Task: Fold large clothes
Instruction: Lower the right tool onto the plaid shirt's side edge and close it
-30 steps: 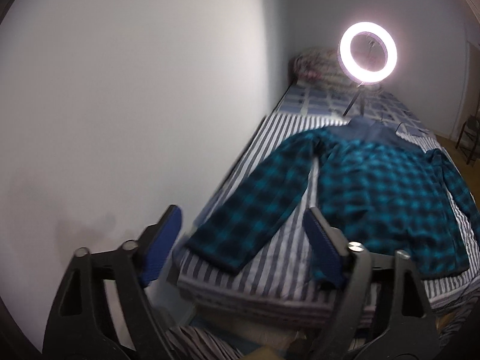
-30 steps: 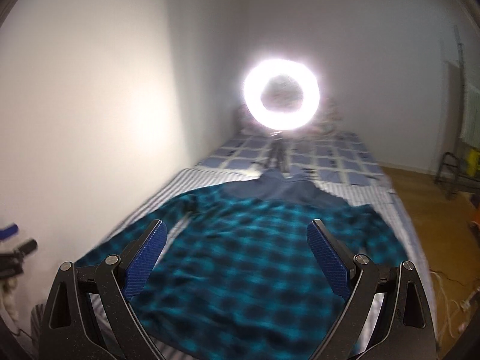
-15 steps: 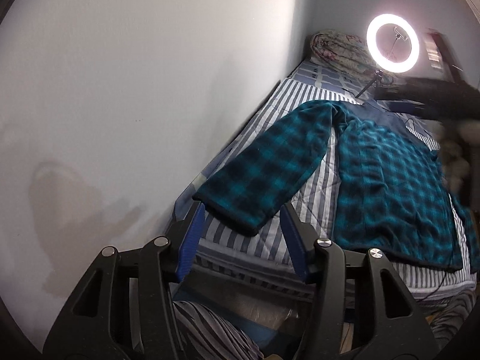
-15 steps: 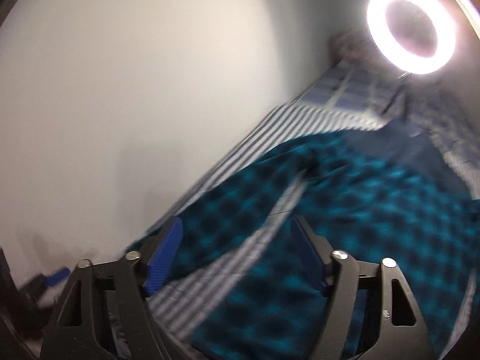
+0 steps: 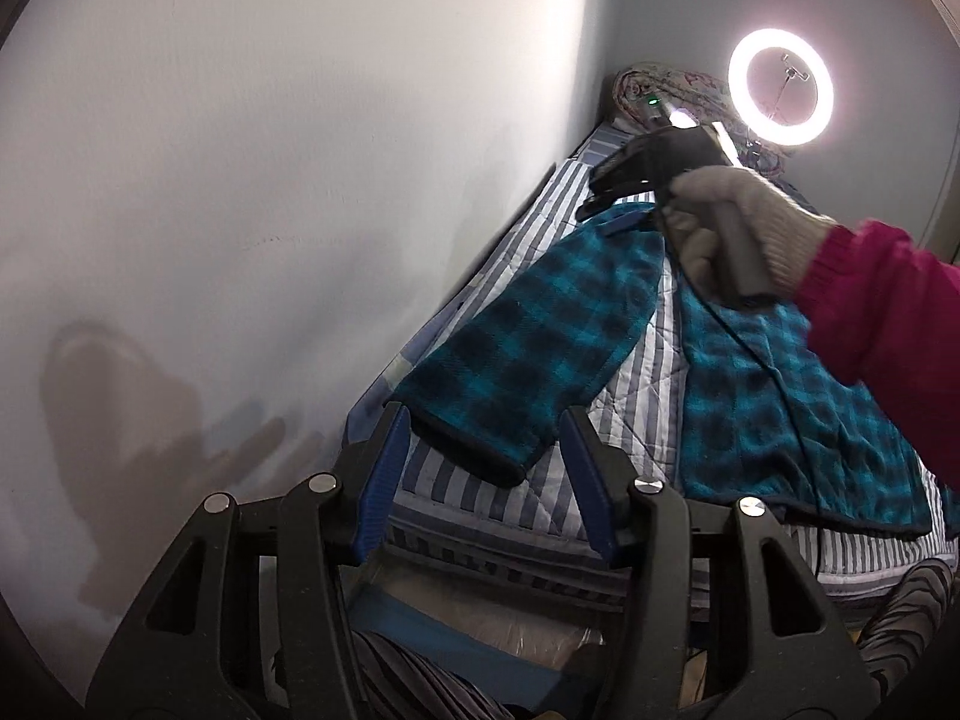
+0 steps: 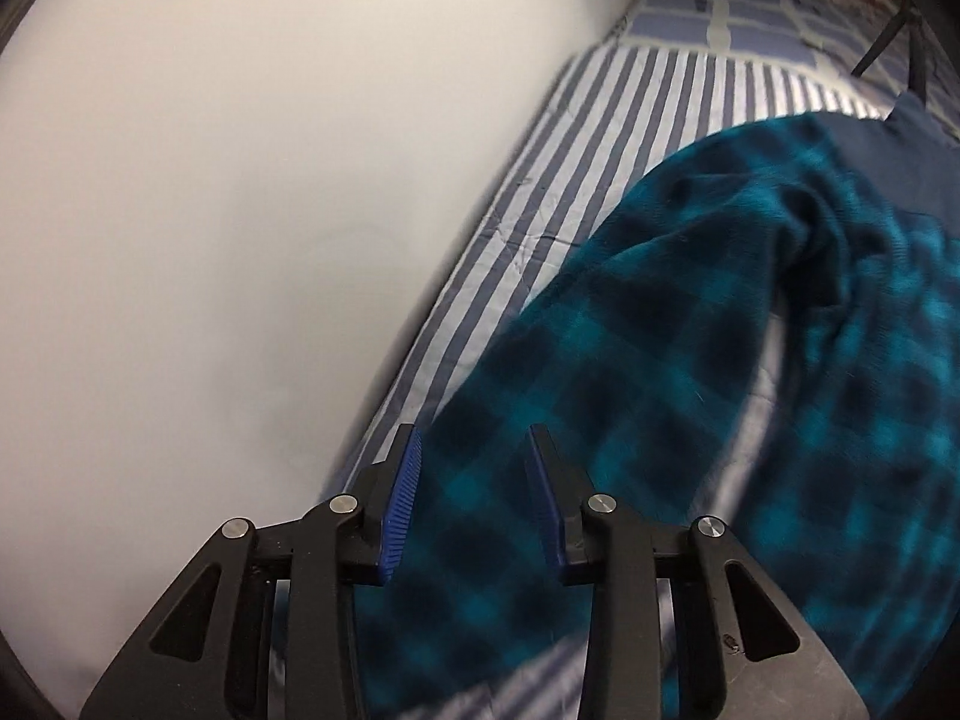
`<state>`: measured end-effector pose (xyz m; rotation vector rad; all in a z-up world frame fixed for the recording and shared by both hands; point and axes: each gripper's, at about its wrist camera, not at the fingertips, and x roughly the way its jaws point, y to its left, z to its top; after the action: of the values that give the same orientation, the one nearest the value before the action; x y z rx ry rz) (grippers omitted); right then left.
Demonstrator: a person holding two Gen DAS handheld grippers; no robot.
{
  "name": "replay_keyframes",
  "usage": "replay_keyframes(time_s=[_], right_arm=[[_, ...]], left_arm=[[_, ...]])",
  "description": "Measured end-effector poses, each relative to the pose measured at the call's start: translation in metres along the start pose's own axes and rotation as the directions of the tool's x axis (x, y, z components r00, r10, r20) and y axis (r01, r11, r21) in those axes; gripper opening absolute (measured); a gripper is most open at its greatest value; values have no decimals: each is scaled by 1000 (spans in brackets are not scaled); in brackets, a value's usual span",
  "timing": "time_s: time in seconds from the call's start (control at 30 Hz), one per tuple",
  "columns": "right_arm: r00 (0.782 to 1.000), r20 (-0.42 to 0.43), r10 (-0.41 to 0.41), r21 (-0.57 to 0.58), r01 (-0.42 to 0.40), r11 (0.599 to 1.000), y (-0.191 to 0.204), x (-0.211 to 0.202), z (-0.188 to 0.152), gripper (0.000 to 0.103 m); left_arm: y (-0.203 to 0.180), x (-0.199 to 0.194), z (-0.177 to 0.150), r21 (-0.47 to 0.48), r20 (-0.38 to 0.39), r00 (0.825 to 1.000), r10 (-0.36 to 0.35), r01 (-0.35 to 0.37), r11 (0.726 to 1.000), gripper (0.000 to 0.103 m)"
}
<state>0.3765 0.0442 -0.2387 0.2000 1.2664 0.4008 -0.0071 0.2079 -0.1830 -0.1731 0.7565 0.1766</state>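
- The left gripper (image 5: 486, 468) has its 2 blue-padded jaws spread apart around the cuff (image 5: 474, 450) of the teal plaid shirt's sleeve (image 5: 540, 336); the pads stand clear of the cloth on both sides, so nothing is clamped.
- From that cuff the sleeve runs toward 1 o'clock in the left wrist view, up to the shoulder.
- The right gripper (image 6: 474, 486) has its jaws closing, with a gap between the pads; the sleeve's plaid cloth (image 6: 630, 360) shows through that gap, and whether the pads touch it cannot be told.
- In the left wrist view a gloved hand (image 5: 738, 228) with a magenta cuff holds the right gripper at 1 o'clock, over the shoulder end of the sleeve.
- The shirt's body (image 5: 780, 396) lies flat at 3 o'clock on the striped bed cover (image 5: 636, 408).
- A white wall (image 5: 270, 180) borders the bed at 9 o'clock.
- A lit ring light (image 5: 780, 87) stands at the bed's far end, at 1 o'clock.
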Motion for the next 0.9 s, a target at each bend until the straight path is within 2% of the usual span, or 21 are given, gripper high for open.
replay_keyframes(time_s=[0.2, 0.37, 0.5, 0.53, 0.6, 0.63, 0.67, 0.77, 0.9], right_arm=[[999, -36, -15, 45, 17, 999, -1, 39, 22, 32], [991, -80, -109, 43, 113, 993, -2, 70, 33, 32], [983, -106, -148, 36, 153, 988, -2, 83, 38, 31], [982, -110, -155, 27, 159, 987, -1, 85, 38, 30], [978, -113, -175, 4, 176, 984, 0, 85, 41, 17], [976, -114, -185, -7, 185, 983, 1, 84, 43, 7], [977, -114, -182, -10, 182, 983, 0, 95, 46, 4], [983, -106, -146, -3, 147, 989, -1, 87, 52, 0], [991, -74, -110, -15, 109, 994, -19, 60, 56, 0]], left_arm=[[2, 22, 3, -3, -33, 999, 1, -1, 1000, 54], [0, 36, 2, 12, -54, 999, -5, 6, 1000, 54], [1, 43, 3, 10, -63, 998, -3, 4, 1000, 54], [1, 44, 4, 6, -63, 998, -4, 4, 1000, 54], [0, 45, 5, 8, -56, 998, 3, -2, 1000, 54], [0, 45, 6, 10, -55, 999, 4, -3, 1000, 54], [0, 45, 7, 12, -53, 999, 5, -4, 1000, 54], [-1, 49, 10, 24, -51, 999, 10, -8, 1000, 54], [-5, 53, 16, 41, -45, 999, 6, -4, 999, 54]])
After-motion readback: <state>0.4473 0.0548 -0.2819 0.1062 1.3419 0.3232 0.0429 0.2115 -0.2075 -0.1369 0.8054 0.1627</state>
